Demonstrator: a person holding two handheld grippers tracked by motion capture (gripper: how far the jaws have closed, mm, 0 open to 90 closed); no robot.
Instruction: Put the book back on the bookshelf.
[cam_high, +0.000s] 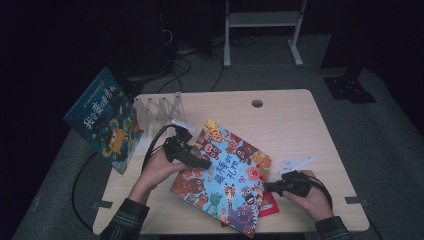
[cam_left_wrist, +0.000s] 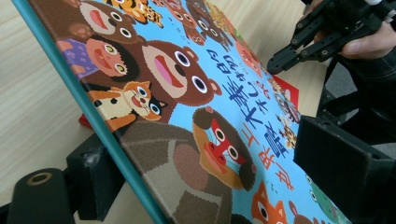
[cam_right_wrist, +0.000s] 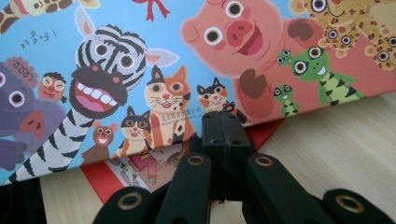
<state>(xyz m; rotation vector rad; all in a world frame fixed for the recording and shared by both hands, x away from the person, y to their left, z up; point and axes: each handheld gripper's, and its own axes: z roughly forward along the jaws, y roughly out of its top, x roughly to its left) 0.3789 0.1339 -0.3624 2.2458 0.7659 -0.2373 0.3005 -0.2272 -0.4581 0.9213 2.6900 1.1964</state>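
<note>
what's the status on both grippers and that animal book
Left gripper shut on blue animal picture book, spine edge lifted. Right gripper shut, tips at book's far edge. Red book lies beneath. Folding rack stands behind.

A light wooden table (cam_high: 295, 125) with a round cable hole (cam_high: 257, 103) fills the middle of the frame, lit while the room around it lies dark. Grey carpet (cam_high: 390, 145) surrounds it; a white metal frame (cam_high: 262, 30) stands at the upper centre, and black cables (cam_high: 187, 70) trail on the floor there.
</note>
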